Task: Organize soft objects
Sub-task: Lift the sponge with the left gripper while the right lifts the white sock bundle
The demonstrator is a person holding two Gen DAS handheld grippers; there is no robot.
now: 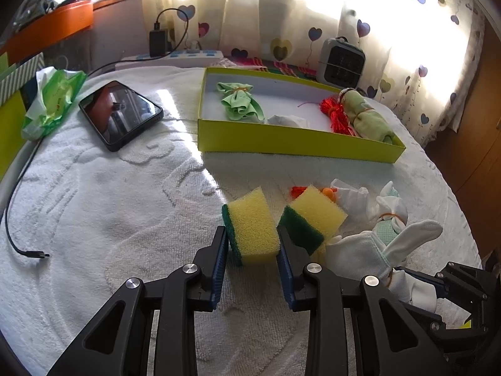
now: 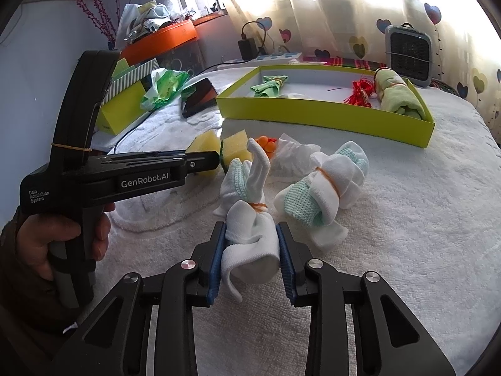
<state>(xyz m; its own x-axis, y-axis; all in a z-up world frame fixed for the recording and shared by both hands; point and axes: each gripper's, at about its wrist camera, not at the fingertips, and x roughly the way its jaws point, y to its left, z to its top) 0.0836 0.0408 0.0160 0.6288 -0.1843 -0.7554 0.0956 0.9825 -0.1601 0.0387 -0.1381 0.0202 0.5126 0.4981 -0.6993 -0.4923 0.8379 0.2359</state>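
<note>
The left claw point(image 1: 252, 244) pinches a rectangular yellow foam sponge with a dark green scouring layer point(image 1: 250, 227), its blue ribbed pads pressed against the sponge's two sides. The sponge stands on the white terry towel covering the bench point(image 1: 109, 213), its green layer facing left. A second sponge of the same yellow and green make point(image 1: 313, 216) lies tilted just to its right, touching the claw's right finger.

The right claw point(image 2: 252, 250) is closed on a white sock bundle tied with an orange rubber band point(image 2: 250, 232); the bundle's rolled end sits between the blue pads, and a loose sock tip and pale mint knitted patch stick up beyond the band. A similar white and mint bundle point(image 2: 325, 188) lies near it on the towel, to the right.

Farther back stands a shallow lime-green cardboard tray point(image 2: 328, 119) holding a light green cloth tied in a bow shape point(image 2: 269, 86), a red tasselled cord point(image 2: 360, 92) and a rolled pale green towel point(image 2: 397, 94).
</note>
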